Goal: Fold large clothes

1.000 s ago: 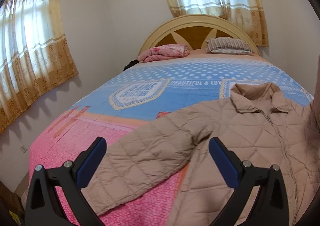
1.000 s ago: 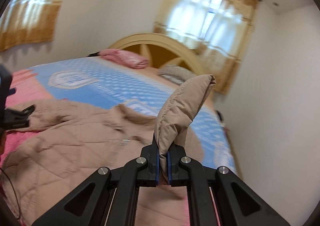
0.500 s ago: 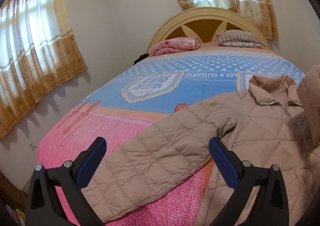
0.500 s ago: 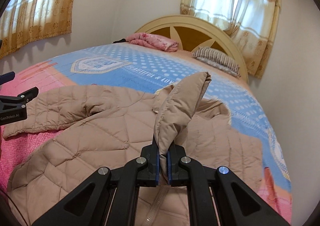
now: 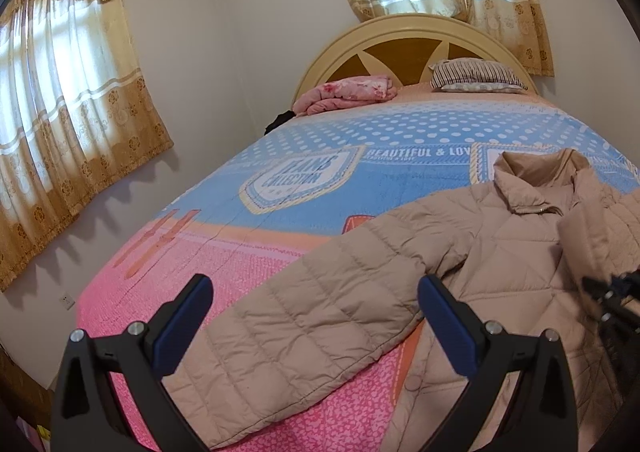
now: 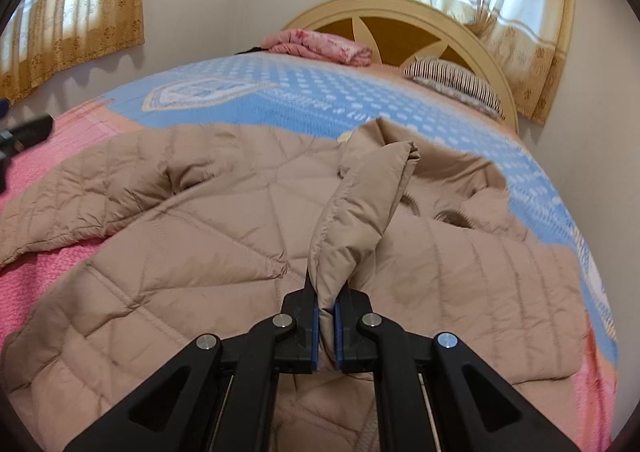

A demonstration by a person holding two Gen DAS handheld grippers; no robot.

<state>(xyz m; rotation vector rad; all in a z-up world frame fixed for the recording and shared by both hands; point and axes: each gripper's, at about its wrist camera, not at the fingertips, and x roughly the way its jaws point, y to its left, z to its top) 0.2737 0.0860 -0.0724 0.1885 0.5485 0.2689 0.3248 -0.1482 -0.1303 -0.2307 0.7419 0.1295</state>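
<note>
- Right gripper (image 6: 326,310) fingers pinched the right sleeve (image 6: 360,208) above the jacket (image 6: 168,252) chest.
- Left gripper (image 5: 316,316) wide, empty (near left sleeve (image 5: 304,328)).
- Lay sleeve flat, unbunched.

The right tool (image 6: 326,306) now carries the pinched sleeve (image 6: 360,212) of the beige quilted jacket (image 6: 180,252) inward, lower over its front.

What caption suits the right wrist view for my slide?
Right gripper shut on a beige quilted jacket's sleeve, lifting it above the bed.
</note>
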